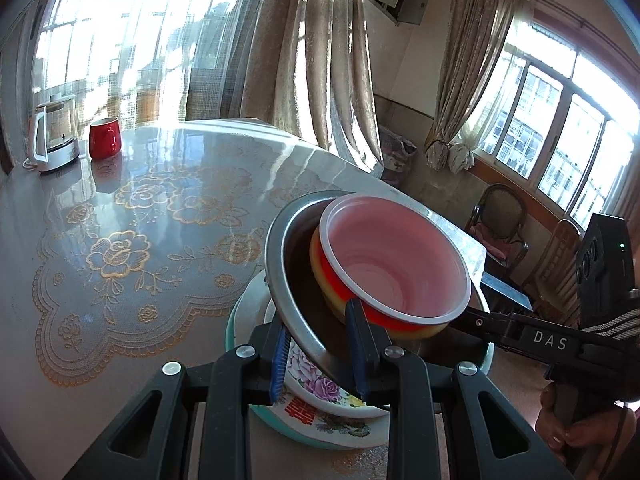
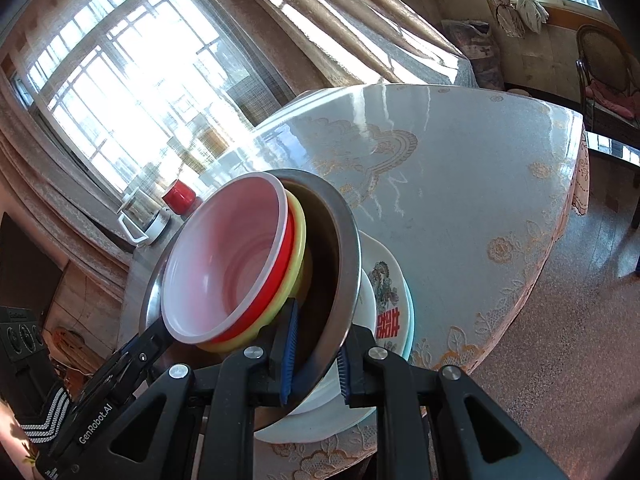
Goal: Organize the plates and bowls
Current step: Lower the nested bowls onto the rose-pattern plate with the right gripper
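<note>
A steel bowl [image 1: 276, 256] [image 2: 352, 248] holds a yellow bowl [image 2: 298, 232] with a red bowl [image 1: 400, 264] [image 2: 232, 264] nested inside it. My left gripper [image 1: 320, 356] is shut on the steel rim nearest me. My right gripper [image 2: 316, 364] is shut on the opposite side of that rim, and it enters the left wrist view as a black finger [image 1: 476, 316]. The bowl stack hangs tilted just over a floral plate [image 1: 320, 388] [image 2: 386, 292], which lies on a teal-rimmed plate [image 1: 288, 428] [image 2: 409, 320]. I cannot tell whether the bowl touches the plates.
The plates sit near the edge of a glossy table [image 1: 140, 240] with a lace-patterned cloth. A glass kettle [image 1: 54, 136] and a red mug [image 1: 105, 138] stand at its far side. Chairs [image 1: 500, 216] stand by the window beyond the table.
</note>
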A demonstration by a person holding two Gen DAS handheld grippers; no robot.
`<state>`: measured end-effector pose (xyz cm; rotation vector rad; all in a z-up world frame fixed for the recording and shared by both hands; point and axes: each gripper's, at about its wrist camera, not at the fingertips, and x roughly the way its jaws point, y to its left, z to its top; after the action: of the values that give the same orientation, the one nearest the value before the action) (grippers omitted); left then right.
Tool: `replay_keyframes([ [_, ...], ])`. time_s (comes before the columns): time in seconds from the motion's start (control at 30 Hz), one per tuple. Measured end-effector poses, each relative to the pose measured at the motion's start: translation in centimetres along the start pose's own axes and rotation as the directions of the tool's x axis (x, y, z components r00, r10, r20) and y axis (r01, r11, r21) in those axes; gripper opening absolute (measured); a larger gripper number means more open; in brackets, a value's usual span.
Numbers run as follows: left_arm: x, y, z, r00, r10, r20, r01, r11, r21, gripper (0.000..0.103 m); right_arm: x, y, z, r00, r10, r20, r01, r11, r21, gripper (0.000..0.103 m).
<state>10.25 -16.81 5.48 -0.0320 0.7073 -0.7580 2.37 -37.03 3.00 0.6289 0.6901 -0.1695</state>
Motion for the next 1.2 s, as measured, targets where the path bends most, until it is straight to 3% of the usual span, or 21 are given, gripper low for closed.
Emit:
replay_keyframes([
  [1.2, 2.4, 0.9, -1.2, 0.997, 0.016, -0.069, -0.020, 0.998, -0.059, 0.027, 2.6, 0.1, -0.6, 0.996, -0.046, -0.077, 0.048, 0.998, 0.029, 0.019],
])
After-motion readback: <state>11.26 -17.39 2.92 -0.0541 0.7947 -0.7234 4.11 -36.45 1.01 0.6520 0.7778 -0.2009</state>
